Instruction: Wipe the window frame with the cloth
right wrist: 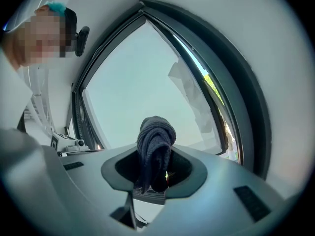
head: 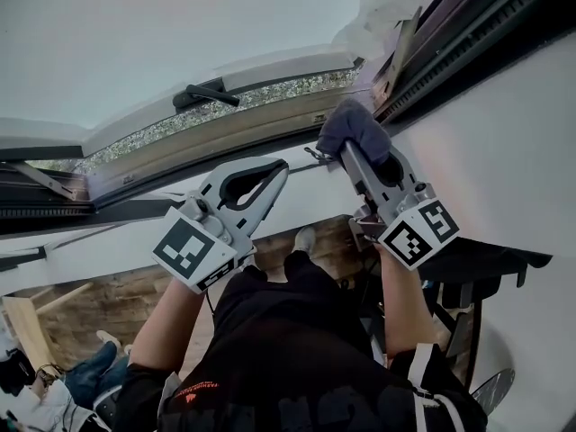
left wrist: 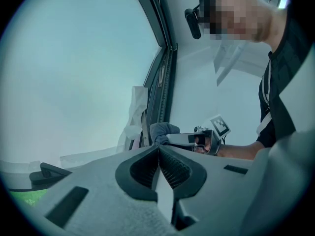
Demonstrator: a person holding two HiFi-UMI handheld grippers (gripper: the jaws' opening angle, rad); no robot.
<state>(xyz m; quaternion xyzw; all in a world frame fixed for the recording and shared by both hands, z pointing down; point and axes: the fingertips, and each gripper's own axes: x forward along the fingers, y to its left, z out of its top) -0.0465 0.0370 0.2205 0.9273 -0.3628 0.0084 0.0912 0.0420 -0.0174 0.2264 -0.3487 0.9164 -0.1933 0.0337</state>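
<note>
A bunched dark grey cloth [head: 356, 130] sticks out of my right gripper [head: 353, 151], whose jaws are shut on it; in the right gripper view the cloth [right wrist: 155, 144] hangs folded between the jaws. The cloth rests against the lower window frame [head: 270, 142] near its right corner, where the dark side frame [head: 468, 39] meets it. My left gripper [head: 279, 174] is to the left, below the frame, jaws shut with nothing between them [left wrist: 158, 149]. The left gripper view shows the cloth [left wrist: 160, 131] and right gripper [left wrist: 170, 139] by the frame.
A black window handle [head: 209, 94] sits on the open sash to the upper left. Loose protective film [left wrist: 135, 114] hangs off the frame edge. White wall [head: 504, 160] lies to the right. A wooden floor [head: 108, 300] and the person's legs are below.
</note>
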